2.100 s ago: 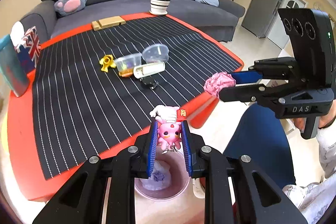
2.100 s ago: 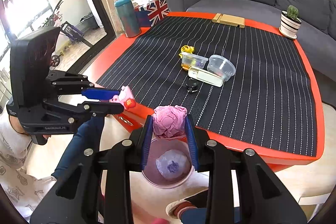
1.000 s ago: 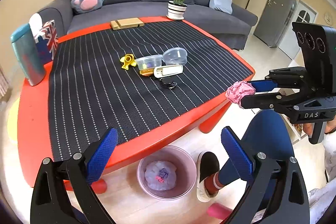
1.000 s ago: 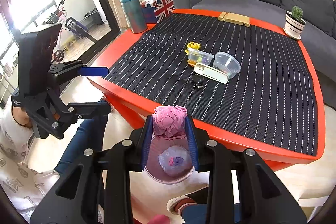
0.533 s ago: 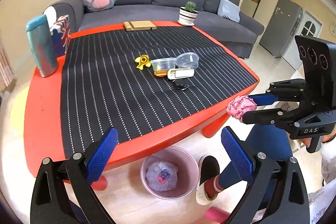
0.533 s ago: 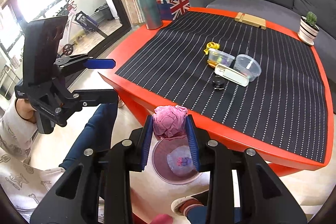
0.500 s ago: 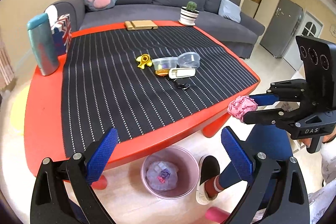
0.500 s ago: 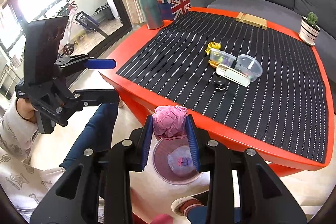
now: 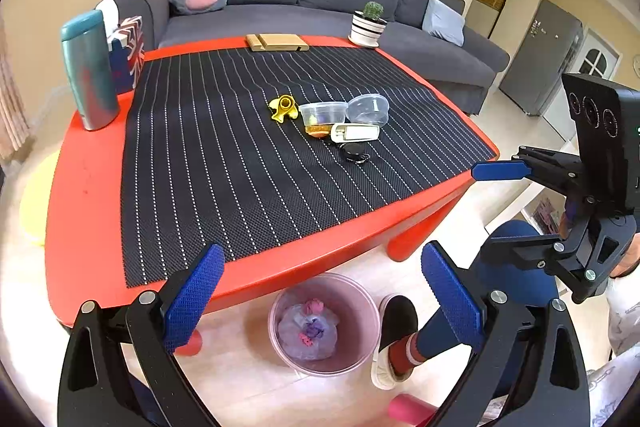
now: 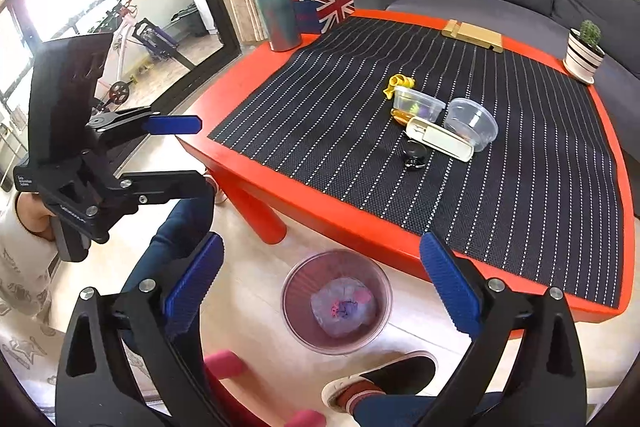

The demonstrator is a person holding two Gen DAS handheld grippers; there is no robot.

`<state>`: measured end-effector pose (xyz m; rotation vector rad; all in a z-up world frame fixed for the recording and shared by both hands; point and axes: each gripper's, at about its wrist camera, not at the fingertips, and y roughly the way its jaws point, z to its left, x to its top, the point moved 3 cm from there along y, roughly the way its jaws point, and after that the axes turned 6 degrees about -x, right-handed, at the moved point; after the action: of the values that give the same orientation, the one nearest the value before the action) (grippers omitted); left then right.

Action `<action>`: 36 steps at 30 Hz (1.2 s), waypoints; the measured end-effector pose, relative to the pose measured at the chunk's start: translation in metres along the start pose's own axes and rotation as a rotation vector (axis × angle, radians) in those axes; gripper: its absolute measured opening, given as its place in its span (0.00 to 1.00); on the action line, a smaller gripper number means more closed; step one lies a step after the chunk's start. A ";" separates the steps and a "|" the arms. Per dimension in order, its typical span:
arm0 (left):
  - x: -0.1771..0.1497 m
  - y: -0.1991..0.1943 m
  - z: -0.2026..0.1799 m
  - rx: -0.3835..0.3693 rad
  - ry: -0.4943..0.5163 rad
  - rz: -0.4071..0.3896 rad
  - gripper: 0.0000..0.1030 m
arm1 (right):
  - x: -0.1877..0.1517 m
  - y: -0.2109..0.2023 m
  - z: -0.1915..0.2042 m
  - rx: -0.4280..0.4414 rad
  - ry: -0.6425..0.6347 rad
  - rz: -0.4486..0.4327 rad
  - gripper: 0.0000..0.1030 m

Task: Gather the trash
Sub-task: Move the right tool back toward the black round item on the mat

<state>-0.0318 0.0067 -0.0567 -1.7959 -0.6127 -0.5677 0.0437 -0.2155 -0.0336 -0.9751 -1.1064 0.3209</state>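
Right hand-held gripper opening, empty, over pink waste bin; left hand-held gripper spread wide, empty.

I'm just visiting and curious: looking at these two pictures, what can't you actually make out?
- Bin contents, both views: crumpled clear plastic with pink and purple bits; too small and blurred to name each piece.
- Tub, both views: something coloured inside, too small to identify.
- The person, both views: only legs, a shoe and sleeves show, cut off by the edges and the grippers.
- Black item, both views: too small to identify.
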 end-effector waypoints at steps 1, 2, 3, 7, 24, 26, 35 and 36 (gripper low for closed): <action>-0.001 0.000 0.000 0.000 -0.001 0.001 0.92 | 0.000 0.000 -0.001 -0.001 0.006 -0.002 0.94; -0.001 0.001 0.000 0.000 -0.001 0.001 0.92 | 0.000 0.000 -0.002 -0.003 0.010 -0.003 0.95; -0.002 0.001 0.000 0.001 -0.002 0.002 0.92 | -0.001 0.000 -0.004 -0.007 0.015 -0.005 0.95; -0.003 0.002 0.001 0.001 -0.011 0.003 0.92 | 0.000 -0.002 -0.008 -0.013 0.031 -0.014 0.95; 0.005 0.007 -0.004 -0.003 0.000 0.000 0.92 | 0.028 0.005 -0.034 -0.048 0.069 -0.043 0.95; 0.006 0.006 -0.003 -0.001 0.002 -0.004 0.92 | 0.034 0.011 -0.036 -0.053 0.068 -0.040 0.95; 0.009 0.000 0.004 0.005 -0.008 -0.026 0.92 | 0.059 0.051 -0.046 -0.076 0.067 0.017 0.95; 0.010 0.000 0.005 0.006 -0.010 -0.027 0.92 | 0.062 0.057 -0.047 -0.081 0.066 0.025 0.95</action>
<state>-0.0242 0.0127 -0.0520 -1.7878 -0.6454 -0.5753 0.1256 -0.1663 -0.0464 -1.0650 -1.0541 0.2641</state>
